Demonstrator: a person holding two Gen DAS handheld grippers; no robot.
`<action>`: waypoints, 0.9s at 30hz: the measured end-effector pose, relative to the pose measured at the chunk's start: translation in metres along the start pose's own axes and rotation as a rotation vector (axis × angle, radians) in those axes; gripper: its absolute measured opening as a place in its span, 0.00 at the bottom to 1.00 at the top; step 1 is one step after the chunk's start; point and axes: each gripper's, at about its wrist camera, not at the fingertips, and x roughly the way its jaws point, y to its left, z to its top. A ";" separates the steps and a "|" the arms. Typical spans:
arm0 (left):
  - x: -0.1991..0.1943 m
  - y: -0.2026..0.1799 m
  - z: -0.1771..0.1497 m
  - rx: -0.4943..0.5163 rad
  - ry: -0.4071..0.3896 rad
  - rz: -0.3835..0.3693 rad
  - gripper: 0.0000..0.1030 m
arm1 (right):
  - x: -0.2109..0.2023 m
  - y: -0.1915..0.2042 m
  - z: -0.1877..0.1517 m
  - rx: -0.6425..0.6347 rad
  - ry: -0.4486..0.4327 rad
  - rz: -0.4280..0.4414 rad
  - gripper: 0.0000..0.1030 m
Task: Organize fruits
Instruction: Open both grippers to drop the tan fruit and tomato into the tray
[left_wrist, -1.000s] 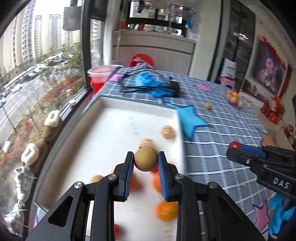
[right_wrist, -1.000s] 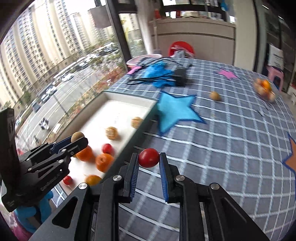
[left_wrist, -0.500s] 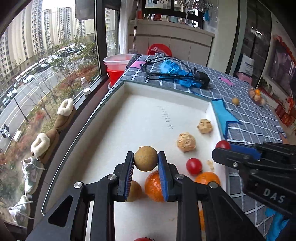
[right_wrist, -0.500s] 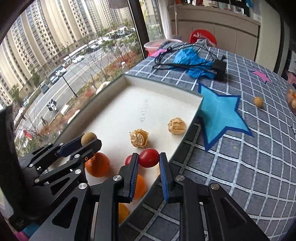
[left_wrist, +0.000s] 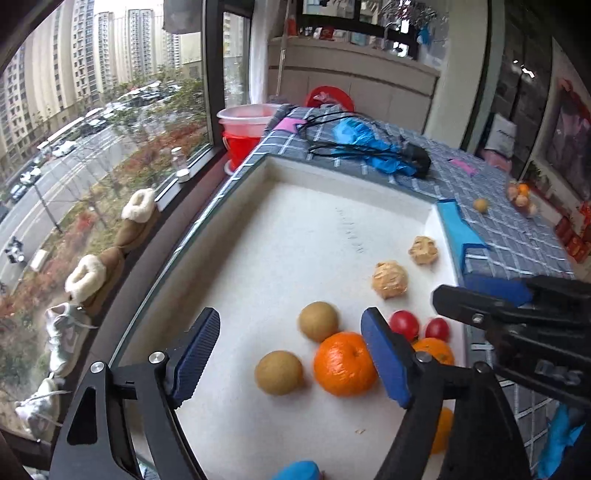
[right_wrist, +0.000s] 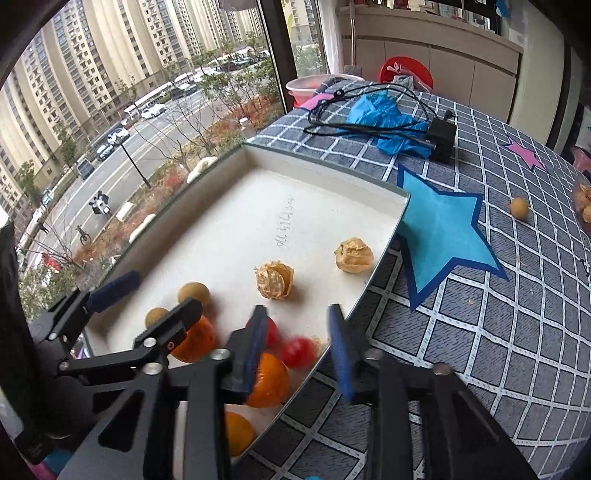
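1. Now that both sets of jaws have just been opening, each gripper is empty: the left gripper (left_wrist: 291, 354) stands wide apart with nothing between its fingers (left_wrist: 194, 354), and the right gripper (right_wrist: 297, 349) likewise.
2. Change against the earlier frames: the brown fruit (left_wrist: 318, 320) that sat clamped in the left fingers now lies in the tray (left_wrist: 258, 236), slightly blurred, so probably not yet settled. The red tomato (right_wrist: 298, 352) that the right fingers held now lies in the tray too, also blurred.
3. Judgement: two more fruits delivered; this drop step looks done.
4. Positions, all relative to the tray:
   - brown fruit: on the tray floor, near end, below and beyond the gap of the left fingers, touching neither; just beside an orange (left_wrist: 345, 363) and a second brown fruit (left_wrist: 279, 373).
   - red tomato: near corner by the tray's worktop-side wall, seen between the right fingers, no pad on it; next to a second tomato (left_wrist: 404, 325).
   - two husked fruits (right_wrist: 275, 278) further in, mid-tray.
5. Still outside the tray: one small brown fruit (right_wrist: 519, 208) on the worktop (right_wrist: 480, 332), well apart, past the blue star (right_wrist: 441, 230). Likely next pick.
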 end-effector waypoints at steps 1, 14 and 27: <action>0.000 0.001 0.000 -0.001 0.003 -0.008 0.87 | -0.004 0.000 -0.001 -0.003 -0.016 -0.012 1.00; -0.014 -0.007 -0.008 0.015 -0.012 0.002 1.00 | -0.025 0.003 -0.002 -0.033 -0.026 -0.065 1.00; -0.021 -0.020 -0.014 0.067 0.007 0.033 1.00 | -0.026 0.008 -0.008 -0.063 -0.003 -0.075 1.00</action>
